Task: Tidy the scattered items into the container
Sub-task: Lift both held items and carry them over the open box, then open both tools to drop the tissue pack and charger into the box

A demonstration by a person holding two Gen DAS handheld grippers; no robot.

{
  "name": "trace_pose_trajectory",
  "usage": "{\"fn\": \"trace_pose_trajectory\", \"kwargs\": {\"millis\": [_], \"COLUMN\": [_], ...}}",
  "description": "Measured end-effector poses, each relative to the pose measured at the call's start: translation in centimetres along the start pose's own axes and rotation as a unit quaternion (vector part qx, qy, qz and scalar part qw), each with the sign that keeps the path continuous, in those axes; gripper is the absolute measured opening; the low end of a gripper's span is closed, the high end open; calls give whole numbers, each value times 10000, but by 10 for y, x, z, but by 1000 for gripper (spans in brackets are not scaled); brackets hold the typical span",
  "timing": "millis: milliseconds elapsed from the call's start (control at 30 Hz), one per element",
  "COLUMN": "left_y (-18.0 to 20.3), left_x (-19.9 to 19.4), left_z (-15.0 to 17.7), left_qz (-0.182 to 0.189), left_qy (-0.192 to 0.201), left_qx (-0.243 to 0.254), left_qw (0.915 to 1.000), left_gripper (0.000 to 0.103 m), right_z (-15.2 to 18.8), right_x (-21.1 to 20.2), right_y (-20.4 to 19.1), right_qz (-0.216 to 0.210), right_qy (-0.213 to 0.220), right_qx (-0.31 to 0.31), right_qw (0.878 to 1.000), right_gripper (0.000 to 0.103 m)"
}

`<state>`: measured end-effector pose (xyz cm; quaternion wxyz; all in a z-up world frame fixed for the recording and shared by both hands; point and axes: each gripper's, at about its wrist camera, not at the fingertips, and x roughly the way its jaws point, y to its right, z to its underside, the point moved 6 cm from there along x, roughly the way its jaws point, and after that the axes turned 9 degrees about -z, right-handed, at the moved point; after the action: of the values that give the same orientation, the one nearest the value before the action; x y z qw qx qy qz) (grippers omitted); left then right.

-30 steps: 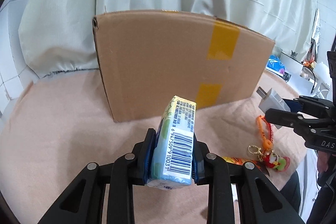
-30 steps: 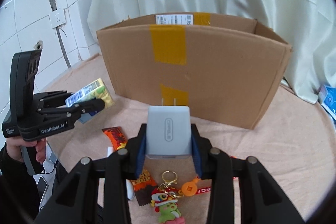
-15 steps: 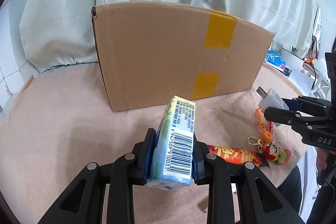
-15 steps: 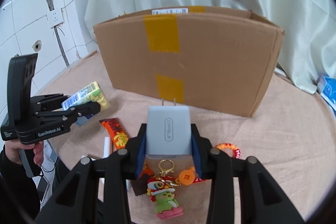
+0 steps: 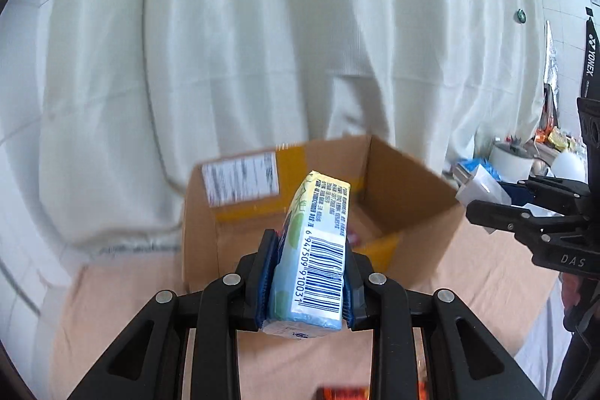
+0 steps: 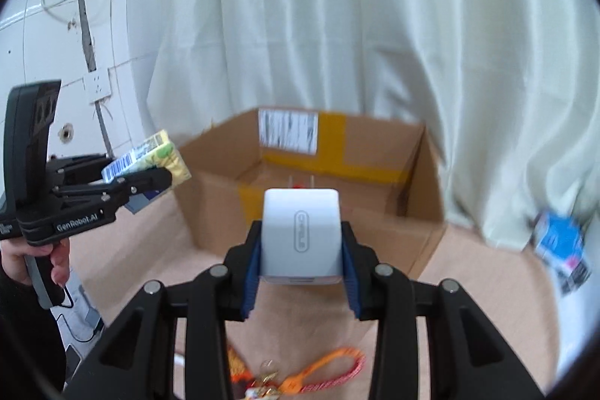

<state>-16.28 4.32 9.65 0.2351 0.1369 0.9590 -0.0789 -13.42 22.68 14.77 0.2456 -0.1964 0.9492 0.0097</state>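
Between the blue pads of the left gripper (image 5: 305, 282) a tissue pack (image 5: 315, 250) is clamped, barcode side up, its far end pointing toward the open cardboard box (image 5: 408, 208). From the left wrist view the pack is seen above the box's near wall, w/ the interior visible beyond it; a small red item (image 5: 352, 234) is glimpsed on the box floor, too blurred to identify. The right gripper (image 6: 300, 268) is closed on a white charger (image 6: 300, 231), logo face up, held just short of the box's near wall, prongs pointing into the opening. A shipping label (image 6: 288, 134) and yellow tape are seen on the box's far inner wall. On the peach tablecloth (image 6: 487, 306), below the right gripper, an orange lanyard keychain (image 6: 322, 372) is lying, next to an orange snack wrapper (image 6: 235, 368), partly hidden by the gripper. At the cloth's right edge a blue packet (image 6: 560, 246) is seen, blurred. White curtain (image 6: 337, 25) is hung behind the box.
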Motion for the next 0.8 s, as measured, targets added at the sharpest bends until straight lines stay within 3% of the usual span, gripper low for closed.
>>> {"fn": "trace_pose_trajectory", "kwargs": {"millis": [167,300,533,800], "left_y": [-3,-7,-7,-3], "left_x": [38,82,134,156], "left_z": [-39,-45,-13,0], "left_qz": [-33,-86,-108,-108], "left_qy": [-99,-442,-958,-1164], "left_qx": [42,-15,7,67], "left_qw": [9999,9990,9953,9931], "left_gripper": [30,30,30,32], "right_z": [-42,-55,-30,-18], "right_x": [25,60,116,129], "right_y": [17,32,55,69], "right_qz": [19,-78,-193,-165], "right_qy": [-75,-223,-642,-787], "right_qx": [-46,82,424,554], "right_qw": [10000,9997,9969,9952], "right_gripper": [42,42,42,42]}}
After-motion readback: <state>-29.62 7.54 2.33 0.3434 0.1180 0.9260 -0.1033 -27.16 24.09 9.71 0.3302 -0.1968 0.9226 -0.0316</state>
